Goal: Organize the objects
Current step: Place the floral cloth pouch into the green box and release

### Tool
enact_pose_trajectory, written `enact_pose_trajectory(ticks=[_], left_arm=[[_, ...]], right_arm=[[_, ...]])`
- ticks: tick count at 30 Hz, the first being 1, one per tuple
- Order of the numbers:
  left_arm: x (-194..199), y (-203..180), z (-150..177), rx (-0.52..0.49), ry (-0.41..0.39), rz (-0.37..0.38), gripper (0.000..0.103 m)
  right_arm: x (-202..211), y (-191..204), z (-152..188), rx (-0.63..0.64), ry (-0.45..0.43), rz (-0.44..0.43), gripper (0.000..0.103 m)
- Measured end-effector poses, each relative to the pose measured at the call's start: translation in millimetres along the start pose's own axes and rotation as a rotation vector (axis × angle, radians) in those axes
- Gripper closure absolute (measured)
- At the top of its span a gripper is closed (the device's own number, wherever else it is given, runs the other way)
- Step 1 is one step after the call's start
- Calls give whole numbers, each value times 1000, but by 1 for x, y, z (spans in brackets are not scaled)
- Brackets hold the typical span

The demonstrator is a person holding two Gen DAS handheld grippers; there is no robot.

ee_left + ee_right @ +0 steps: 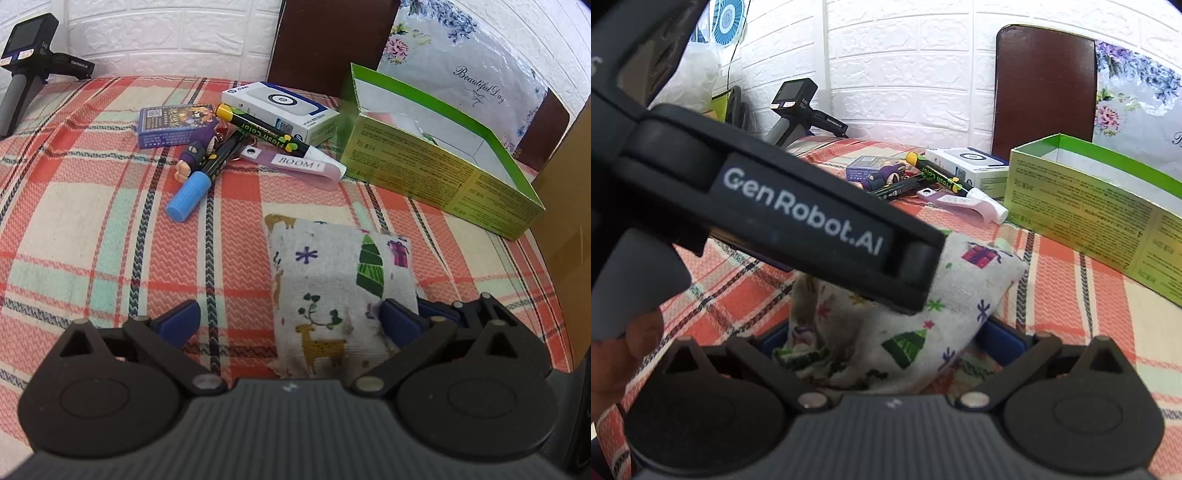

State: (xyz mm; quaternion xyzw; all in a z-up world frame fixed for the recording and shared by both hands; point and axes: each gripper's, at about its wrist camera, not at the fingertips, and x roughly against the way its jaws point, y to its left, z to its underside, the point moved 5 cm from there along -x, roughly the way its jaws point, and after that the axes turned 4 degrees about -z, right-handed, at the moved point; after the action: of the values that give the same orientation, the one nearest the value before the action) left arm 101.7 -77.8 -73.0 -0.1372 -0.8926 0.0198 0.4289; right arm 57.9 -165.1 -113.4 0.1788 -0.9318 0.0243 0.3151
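Note:
A small white cloth pouch (332, 291) printed with deer and trees lies on the plaid cloth; it also shows in the right wrist view (886, 332). My left gripper (291, 321) is open, its right pad touching the pouch's side. My right gripper (886, 339) is open around the pouch's near end, both blue pads beside it. The left gripper's black body (798, 218) crosses above the pouch in the right wrist view. An open green box (436, 162) stands at the right, also in the right wrist view (1089, 206).
Behind the pouch lie a blue-capped marker (195, 188), a yellow-capped marker (266, 129), a purple figure keychain (192, 155), a "BOOM!" tag (299, 164), a card box (173, 123) and a white box (280, 110). A spare gripper (26, 66) rests far left. A chair back (1045, 88) stands behind.

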Motion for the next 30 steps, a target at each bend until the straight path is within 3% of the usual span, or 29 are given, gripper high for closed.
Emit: enact_pose_trajectory(ticks=[10,12,13,14,17,24,27,30], left_arm=[[-3,-2,2,-15,7,49,0],[-1,-4,2,-24,-3,87,14],[1,-8,2,-27,-6,125,35],[5,-12,1,-29,-7,163,44],[23,-31,-7,-100,-72,168,47],[42,-101,-61,-248,-212,271,47],[31,-147,-87,-329,-247,310,47],[11,-193,-108,-400,-278,326,47]], right_arm=[[6,-2,5,-17,-2,25,1],[6,3,4,0,-11,5,14],[8,4,4,8,-23,11,20],[11,5,4,9,-34,8,29],[24,3,1,-7,-87,2,50],[64,-40,-30,30,-304,214,51],[72,-79,-42,35,-354,338,51],[74,-130,-57,-55,-374,411,51]])
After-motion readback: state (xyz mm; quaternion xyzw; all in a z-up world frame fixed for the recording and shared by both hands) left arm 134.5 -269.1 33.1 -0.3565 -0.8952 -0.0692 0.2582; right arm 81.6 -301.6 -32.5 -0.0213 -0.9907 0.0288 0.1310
